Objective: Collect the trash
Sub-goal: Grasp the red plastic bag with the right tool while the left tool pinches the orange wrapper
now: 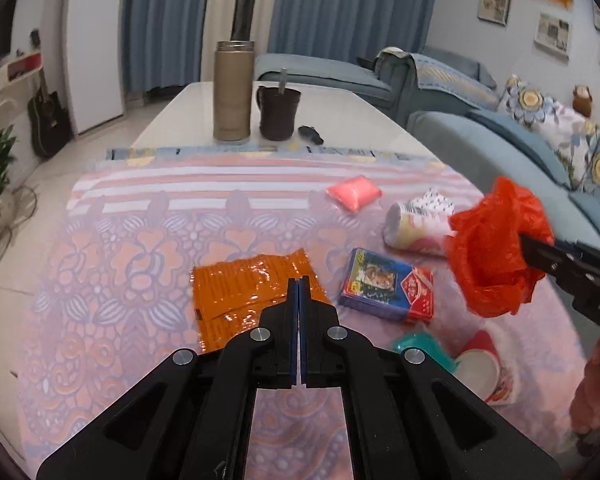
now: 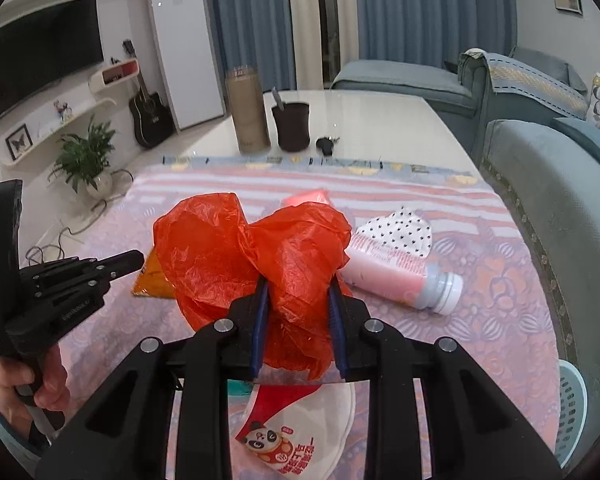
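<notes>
- On the patterned cloth of the worktop (image 1: pixel 100 240), left to right: one orange wrapper (image 1: pixel 236 292), one card box (image 1: pixel 386 286), one pink packet (image 1: pixel 352 192), one pink bottle (image 2: pixel 400 276), one paper cup (image 1: pixel 480 364).
- At twelve o'clock: one flask (image 1: pixel 233 90), one dark mug (image 1: pixel 278 112).
- Left claw (image 1: pixel 299 284) closed, empty, above the wrapper.
- Right claw (image 2: pixel 298 280) clamps the red plastic bag (image 2: pixel 260 248), lifted clear at centre.

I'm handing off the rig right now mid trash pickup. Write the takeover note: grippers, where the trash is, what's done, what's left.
Right gripper: clamped on the crumpled red plastic bag, held above the cloth.
Left gripper: shut, empty, over the orange wrapper.
On the cloth: pink packet, tipped bottle, card box, paper cup, teal item.
Done: bag lifted.
Left: bin the bag, then the rest. No bin clearly in view.
</notes>
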`<state>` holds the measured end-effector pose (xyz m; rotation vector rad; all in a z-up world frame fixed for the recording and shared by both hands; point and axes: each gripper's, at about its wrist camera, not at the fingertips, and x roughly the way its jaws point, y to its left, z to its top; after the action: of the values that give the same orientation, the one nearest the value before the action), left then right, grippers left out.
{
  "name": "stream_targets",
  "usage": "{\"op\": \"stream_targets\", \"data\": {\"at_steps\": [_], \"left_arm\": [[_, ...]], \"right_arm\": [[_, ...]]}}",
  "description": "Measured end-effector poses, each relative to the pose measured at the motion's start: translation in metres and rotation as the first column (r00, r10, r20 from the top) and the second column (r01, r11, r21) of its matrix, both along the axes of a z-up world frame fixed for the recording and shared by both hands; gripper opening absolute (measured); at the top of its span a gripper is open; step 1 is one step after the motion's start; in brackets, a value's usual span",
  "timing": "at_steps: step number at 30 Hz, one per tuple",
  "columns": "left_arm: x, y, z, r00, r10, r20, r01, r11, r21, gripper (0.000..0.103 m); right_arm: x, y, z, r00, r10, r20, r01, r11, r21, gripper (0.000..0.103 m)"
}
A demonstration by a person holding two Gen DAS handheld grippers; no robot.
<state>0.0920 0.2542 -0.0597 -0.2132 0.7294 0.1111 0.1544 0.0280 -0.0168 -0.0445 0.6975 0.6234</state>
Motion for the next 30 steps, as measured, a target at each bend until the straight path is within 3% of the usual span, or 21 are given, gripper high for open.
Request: {"op": "stream_targets", "data": {"at_steps": [1,2,3,5,11,15,17,20,21,23,30], "left_arm": [[0.000,0.007,-0.001,1.000,0.019,-0.004,-0.019,1.000,-0.017,0.001],[0.000,0.015,-0.003,0.999,0.033,-0.013,-0.033,0.999,-0.037,0.014],[0.001,0.026,-0.009,0.997,0.061,-0.046,-0.063,0.996,-0.055,0.041],[0.003,0.039,-0.020,0.992,0.095,-0.082,-0.101,0.992,-0.078,0.064],[0.026,0.047,-0.051,0.980,0.067,-0.188,-0.088,0.990,-0.106,0.064],[0.039,0.037,-0.061,0.971,0.096,-0.217,-0.100,0.995,-0.005,0.066],[0.041,0.031,-0.062,0.971,0.101,-0.215,-0.097,0.995,0.030,0.065],[0.044,0.022,-0.062,0.973,0.111,-0.201,-0.094,0.991,0.093,0.032],[0.042,0.021,-0.061,0.974,0.114,-0.197,-0.095,0.990,0.102,0.016],[0.041,0.022,-0.061,0.972,0.129,-0.195,-0.107,0.987,0.120,0.000],[0.019,0.032,-0.039,0.991,0.104,-0.090,-0.105,0.994,-0.011,0.000]], "right_arm": [[0.000,-0.003,0.002,1.000,-0.002,0.001,0.002,1.000,0.007,0.024],[0.000,-0.006,0.002,1.000,-0.006,0.004,0.006,1.000,0.010,0.024],[-0.001,-0.007,0.002,1.000,-0.008,0.004,0.008,1.000,0.013,0.024],[0.001,-0.010,0.000,1.000,-0.009,-0.007,0.009,1.000,0.021,0.024],[0.004,-0.014,-0.006,0.999,-0.006,-0.032,0.008,0.999,0.042,0.024],[0.003,-0.014,-0.007,1.000,0.001,-0.029,0.000,0.999,0.040,0.024],[0.004,-0.013,-0.008,1.000,0.002,-0.031,-0.001,0.999,0.041,0.024],[0.005,-0.013,-0.009,0.999,0.000,-0.034,0.001,0.999,0.044,0.024],[0.005,-0.013,-0.009,0.999,-0.001,-0.034,0.003,0.999,0.046,0.024],[0.005,-0.015,-0.008,0.999,-0.005,-0.033,0.006,0.999,0.051,0.024],[0.005,-0.026,-0.004,0.999,-0.022,-0.030,0.024,0.997,0.076,0.024]]}}
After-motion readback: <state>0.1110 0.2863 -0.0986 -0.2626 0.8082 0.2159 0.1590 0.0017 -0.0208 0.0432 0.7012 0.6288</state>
